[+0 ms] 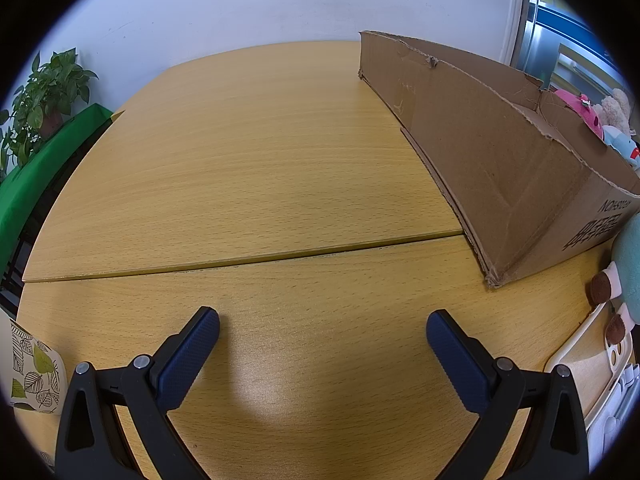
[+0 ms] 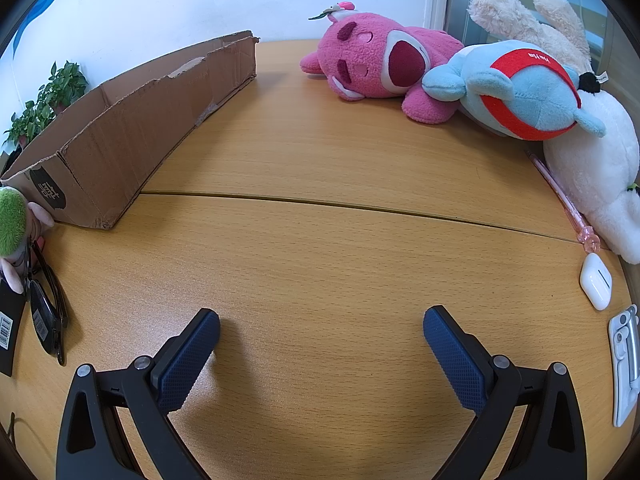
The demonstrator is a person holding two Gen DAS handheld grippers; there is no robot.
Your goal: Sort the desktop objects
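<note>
Cardboard box (image 2: 132, 120) lies left of right hand-held gripper (image 2: 321, 328).

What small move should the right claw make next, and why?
Probably reach forward and to the right toward the white earbud case. The right claw is open and holds nothing, and the case lies alone on the table, nearer than the plush toys and apart from the cardboard box.

Little can be read. At the right edge of the left wrist view, the cardboard box (image 1: 480, 148) carries upside-down black print on its end face, illegible. In the right wrist view, the blue plush (image 2: 532, 92) at upper right has a red band with small white lettering, too small to read; a black tag (image 2: 7, 320) at the left edge bears a barcode.
</note>
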